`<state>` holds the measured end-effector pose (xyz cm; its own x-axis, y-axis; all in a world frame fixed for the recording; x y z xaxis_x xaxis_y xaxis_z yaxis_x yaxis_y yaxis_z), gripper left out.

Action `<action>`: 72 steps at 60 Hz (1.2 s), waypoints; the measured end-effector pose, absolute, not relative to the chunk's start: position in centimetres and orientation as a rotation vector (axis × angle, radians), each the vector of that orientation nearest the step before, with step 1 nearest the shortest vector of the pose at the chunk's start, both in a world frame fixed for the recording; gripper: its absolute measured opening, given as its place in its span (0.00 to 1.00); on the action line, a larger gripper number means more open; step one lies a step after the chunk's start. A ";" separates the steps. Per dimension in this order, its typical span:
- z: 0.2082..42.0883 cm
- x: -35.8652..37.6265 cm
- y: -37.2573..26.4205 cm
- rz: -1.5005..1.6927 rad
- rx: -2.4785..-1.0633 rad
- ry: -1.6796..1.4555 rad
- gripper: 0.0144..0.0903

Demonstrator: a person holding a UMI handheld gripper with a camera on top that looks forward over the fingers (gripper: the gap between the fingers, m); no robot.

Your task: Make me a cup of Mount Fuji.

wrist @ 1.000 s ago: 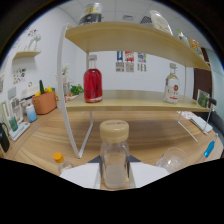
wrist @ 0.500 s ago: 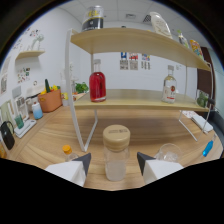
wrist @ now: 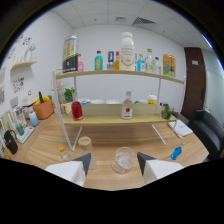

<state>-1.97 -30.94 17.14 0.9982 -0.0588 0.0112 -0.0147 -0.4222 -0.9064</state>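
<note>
Tongs (wrist: 114, 161) spread wide and holding nothing, hovering above the desk (wrist: 150, 145). Just ahead of the fingertips sits the clear glass (wrist: 123, 159) near the desk's front edge, the capped jar (wrist: 85, 145) just beside it. Beyond, the shelf rack carries a red bottle (wrist: 77, 110). Risk: coming down off-centre could clip the glass's rim and tip it.

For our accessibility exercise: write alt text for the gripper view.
The open fingers frame a clear glass on a wooden table, with a lidded jar beside the left finger. Beyond stands a two-tier shelf holding bottles, including a red one.
</note>
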 end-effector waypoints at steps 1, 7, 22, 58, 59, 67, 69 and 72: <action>17.3 -1.5 -31.1 -0.057 -2.011 0.057 0.95; 20.4 1.0 -31.2 -0.069 -1.997 0.084 0.94; 33.6 3.1 -24.8 -0.024 -1.841 0.090 0.94; 40.3 3.2 -9.4 0.001 -1.741 0.090 0.61; 40.2 3.4 -9.3 -0.005 -1.746 0.095 0.57; 40.3 3.7 -9.3 -0.006 -1.749 0.109 0.47; 40.3 3.7 -9.4 -0.003 -1.753 0.106 0.46; 40.3 3.6 -9.6 0.006 -1.761 0.100 0.45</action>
<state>3.56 -9.60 40.26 0.9961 -0.0641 -0.0599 -0.0710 -0.1879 -0.9796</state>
